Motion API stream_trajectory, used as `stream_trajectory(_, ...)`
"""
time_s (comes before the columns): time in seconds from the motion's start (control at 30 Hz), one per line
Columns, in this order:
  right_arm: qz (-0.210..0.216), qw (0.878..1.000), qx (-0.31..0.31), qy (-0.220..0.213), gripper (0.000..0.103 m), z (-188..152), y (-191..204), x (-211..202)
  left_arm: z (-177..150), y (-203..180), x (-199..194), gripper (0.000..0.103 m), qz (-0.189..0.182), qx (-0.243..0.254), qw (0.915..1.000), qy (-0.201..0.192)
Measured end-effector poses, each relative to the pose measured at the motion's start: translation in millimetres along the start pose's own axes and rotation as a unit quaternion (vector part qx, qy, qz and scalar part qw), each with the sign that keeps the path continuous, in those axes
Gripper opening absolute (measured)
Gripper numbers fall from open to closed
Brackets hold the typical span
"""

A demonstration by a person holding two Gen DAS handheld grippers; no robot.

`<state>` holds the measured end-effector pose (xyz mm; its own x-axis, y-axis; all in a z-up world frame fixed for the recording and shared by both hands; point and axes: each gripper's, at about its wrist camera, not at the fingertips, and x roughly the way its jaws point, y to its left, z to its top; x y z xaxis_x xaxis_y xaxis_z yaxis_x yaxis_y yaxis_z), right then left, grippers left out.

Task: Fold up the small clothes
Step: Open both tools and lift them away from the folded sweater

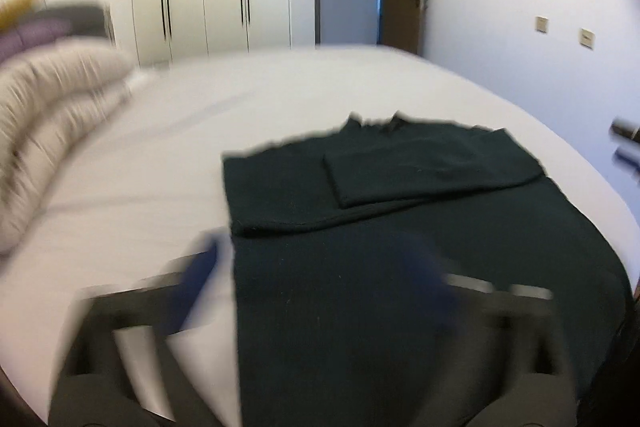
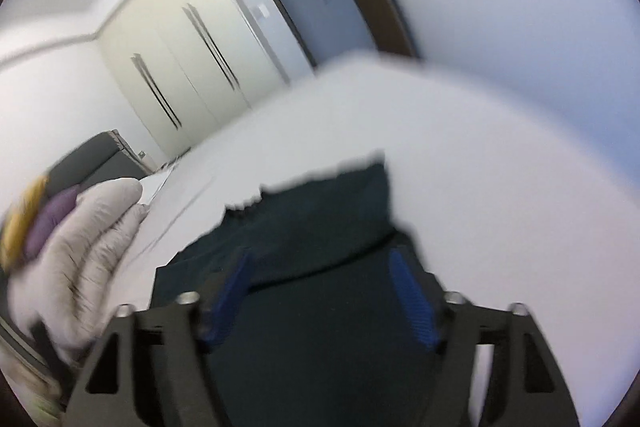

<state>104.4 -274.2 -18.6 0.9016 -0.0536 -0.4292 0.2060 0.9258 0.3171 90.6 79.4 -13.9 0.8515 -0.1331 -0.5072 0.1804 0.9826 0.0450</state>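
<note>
Dark green top lying flat on the white bed, one sleeve folded across its chest. Seen whole only from the left wrist. Left gripper blurry, blue pads spread wide, nothing between them. Right gripper spread wide too, above the top, gripping nothing. Shown clearer by the right wrist: cream puffy coat beside the top, with a purple and yellow bundle.

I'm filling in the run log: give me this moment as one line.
left gripper: open, empty | right gripper: open, empty | dark green knit garment: partly folded, flat on white bed sheet | views: motion-blurred
</note>
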Motion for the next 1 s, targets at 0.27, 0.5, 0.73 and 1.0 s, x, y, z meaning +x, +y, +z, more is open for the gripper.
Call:
stream_trajectory(0.27,-0.012,0.973,-0.190,-0.127,0.103,-25.1,76.7,-138.1,-6.2,-38.2,-107.2,0.103,-0.092,0.065,0.9934,-0.020)
stream_trajectory(0.5,-0.071,0.959,-0.269,-0.053,0.103,-93.9,100.4,-138.2,-71.4,-65.1,-127.6,0.103,0.008,0.205,0.9787,0.005)
stream_trajectory(0.73,-0.120,0.920,-0.372,0.018,0.098,-160.4,98.7,-121.3,-163.3,-97.3,-139.7,0.103,0.058,0.437,0.8978,-0.005)
stream_trajectory(1.0,-0.133,0.893,-0.427,0.039,0.098,-190.7,96.1,-112.7,-205.4,-108.8,-125.8,0.103,0.066,0.513,0.8560,0.000)
